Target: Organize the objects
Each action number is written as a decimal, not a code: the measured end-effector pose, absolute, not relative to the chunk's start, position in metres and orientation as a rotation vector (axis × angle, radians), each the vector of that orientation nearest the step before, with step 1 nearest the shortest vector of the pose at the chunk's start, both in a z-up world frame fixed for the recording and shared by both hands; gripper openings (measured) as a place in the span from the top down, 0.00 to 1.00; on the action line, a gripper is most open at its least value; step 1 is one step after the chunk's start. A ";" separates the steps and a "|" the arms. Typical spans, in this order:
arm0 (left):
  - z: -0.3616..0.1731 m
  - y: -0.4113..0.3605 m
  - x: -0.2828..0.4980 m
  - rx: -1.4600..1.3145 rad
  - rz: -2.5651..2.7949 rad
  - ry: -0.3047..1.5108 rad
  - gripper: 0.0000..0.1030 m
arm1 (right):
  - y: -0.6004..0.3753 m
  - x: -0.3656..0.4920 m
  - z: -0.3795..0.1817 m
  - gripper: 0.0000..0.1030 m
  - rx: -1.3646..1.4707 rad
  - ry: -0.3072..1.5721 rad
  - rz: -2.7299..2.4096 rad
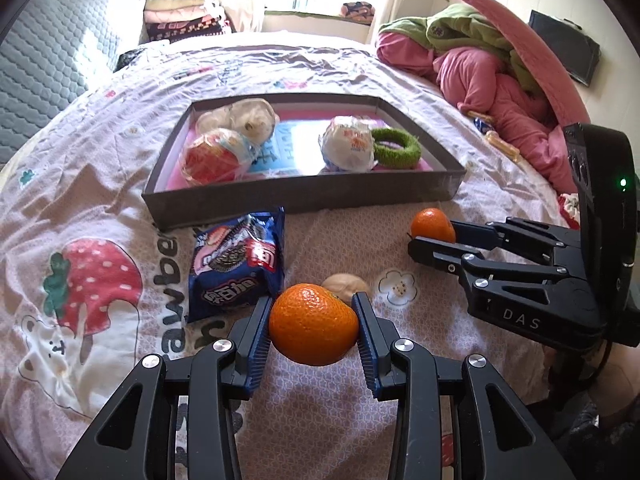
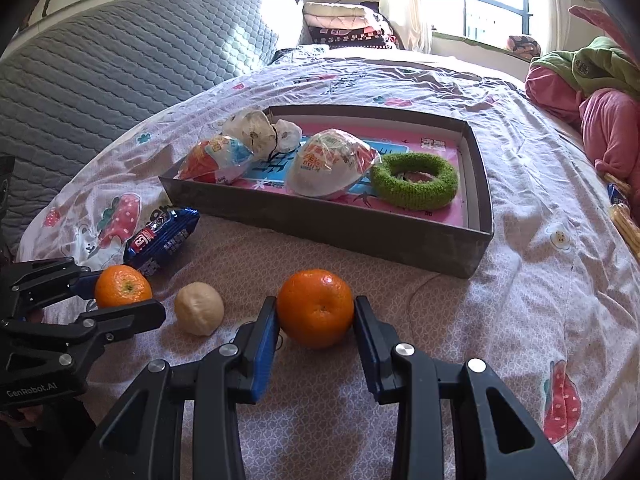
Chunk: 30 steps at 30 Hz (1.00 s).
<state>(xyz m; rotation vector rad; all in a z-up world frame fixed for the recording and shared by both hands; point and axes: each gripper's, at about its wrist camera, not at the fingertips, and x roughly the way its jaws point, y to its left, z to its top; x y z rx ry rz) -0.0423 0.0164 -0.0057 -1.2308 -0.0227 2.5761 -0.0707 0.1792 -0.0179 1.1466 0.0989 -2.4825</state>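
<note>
My left gripper (image 1: 314, 316) is shut on an orange (image 1: 313, 325); it also shows in the right wrist view (image 2: 123, 286). My right gripper (image 2: 315, 316) is shut on a second orange (image 2: 315, 307), which also shows in the left wrist view (image 1: 433, 225). Both oranges are low over the bedsheet in front of a grey tray (image 2: 344, 228). The tray holds a green ring (image 2: 414, 181) and three wrapped snacks (image 2: 330, 162). A beige round object (image 2: 199, 309) and a blue cookie packet (image 1: 236, 264) lie on the sheet between the grippers.
The bed is covered with a strawberry-print sheet (image 1: 96, 280). Pink and green bedding (image 1: 484, 64) is piled at the right. A grey quilted headboard (image 2: 100, 80) stands at the left. Small snack sticks (image 2: 624, 220) lie near the right edge.
</note>
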 end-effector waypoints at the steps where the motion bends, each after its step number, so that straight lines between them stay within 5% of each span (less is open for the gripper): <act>1: -0.004 0.017 -0.042 -1.220 2.585 -0.016 0.61 | 0.179 -0.070 -0.017 0.64 1.143 0.098 -2.484; 30: 0.017 0.031 -0.066 -1.145 2.714 0.019 0.61 | 0.178 -0.075 0.030 0.64 0.971 -0.005 -2.581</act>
